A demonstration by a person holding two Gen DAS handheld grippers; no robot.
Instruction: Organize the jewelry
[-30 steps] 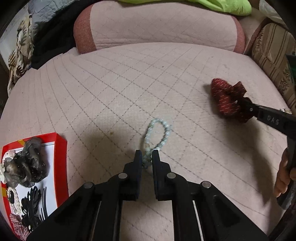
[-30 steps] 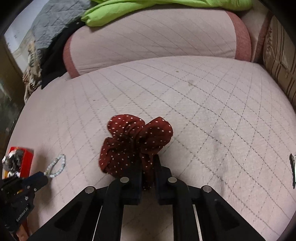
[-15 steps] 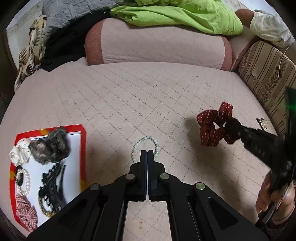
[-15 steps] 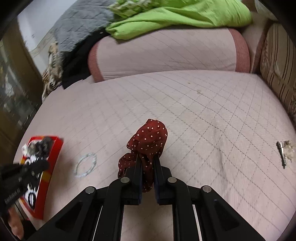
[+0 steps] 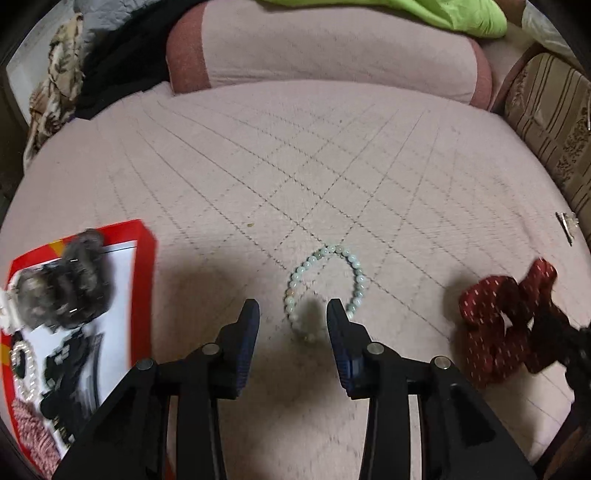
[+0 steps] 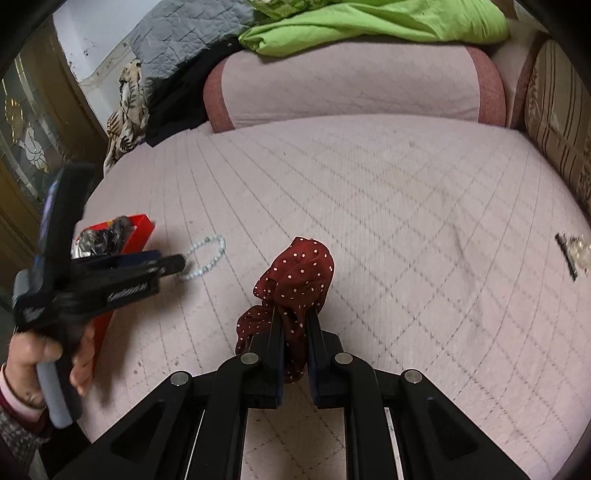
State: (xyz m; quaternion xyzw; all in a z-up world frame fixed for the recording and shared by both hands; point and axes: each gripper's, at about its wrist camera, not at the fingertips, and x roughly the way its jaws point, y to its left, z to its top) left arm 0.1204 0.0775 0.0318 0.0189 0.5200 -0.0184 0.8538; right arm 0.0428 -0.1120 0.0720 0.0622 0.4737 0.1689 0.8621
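A pale green bead bracelet (image 5: 325,284) lies flat on the pink quilted cushion (image 5: 295,166); it also shows in the right wrist view (image 6: 207,254). My left gripper (image 5: 291,314) is open, its fingers on either side of the bracelet's near end, not holding it. My right gripper (image 6: 293,317) is shut on a dark red polka-dot scrunchie (image 6: 295,280), held above the cushion; the scrunchie shows at the right in the left wrist view (image 5: 506,317). A red-rimmed white tray (image 5: 142,295) at the left holds scrunchies, a pearl bracelet and black hair clips.
A pink bolster (image 5: 325,48) with a green cloth (image 6: 369,26) on it lies at the back. A striped cushion (image 5: 550,110) stands at the right. A small silver hair clip (image 6: 572,251) lies near the cushion's right edge. Dark clothes (image 6: 177,96) are piled at back left.
My left gripper was shut on the bracelet and has opened; the bracelet lies free on the cushion. My right gripper has carried the scrunchie leftward, closer to the tray.
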